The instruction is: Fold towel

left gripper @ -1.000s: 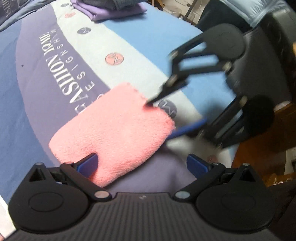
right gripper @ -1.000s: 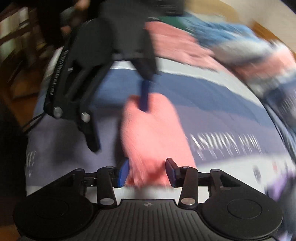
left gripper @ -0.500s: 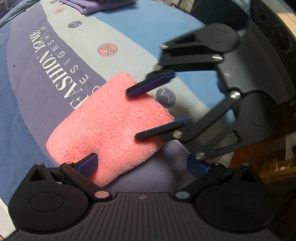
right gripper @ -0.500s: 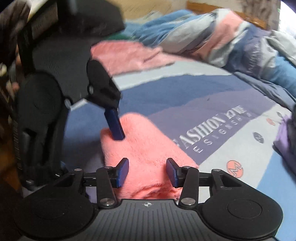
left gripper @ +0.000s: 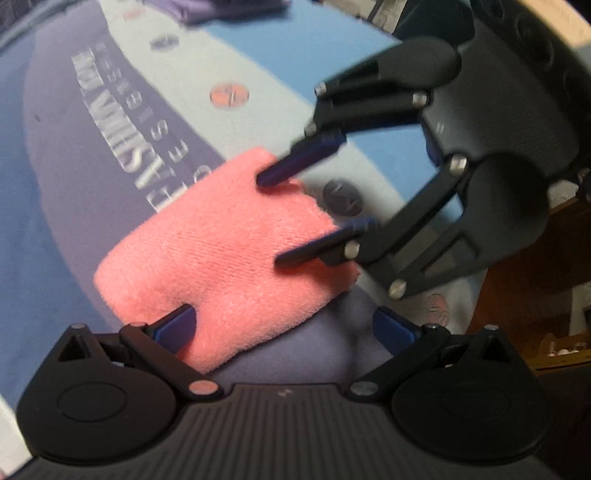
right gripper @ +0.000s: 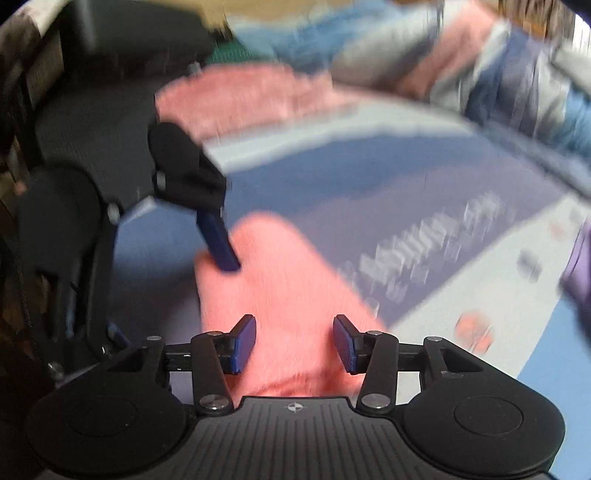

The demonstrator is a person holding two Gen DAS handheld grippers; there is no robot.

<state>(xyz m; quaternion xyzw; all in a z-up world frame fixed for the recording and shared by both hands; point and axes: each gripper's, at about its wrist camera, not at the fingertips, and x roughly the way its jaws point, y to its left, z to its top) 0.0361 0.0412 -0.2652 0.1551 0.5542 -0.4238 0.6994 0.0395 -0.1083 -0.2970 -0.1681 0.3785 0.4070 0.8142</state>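
1. The pink towel (left gripper: 225,254) lies folded in a thick rectangle on the printed bedsheet (left gripper: 74,177)
2. The left gripper (left gripper: 284,328) has its jaws wide apart; one blue finger (left gripper: 173,326) touches the near edge of the towel, and nothing is held
3. The right gripper (right gripper: 293,343) also stands open over the towel, its fingers not pinching the cloth
4. A purple cloth (left gripper: 207,11) lies far away

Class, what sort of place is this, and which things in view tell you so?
Probably a bedroom: a printed bedspread under the folded pink towel, rumpled bedding behind, and folded purple clothes stacked nearby.
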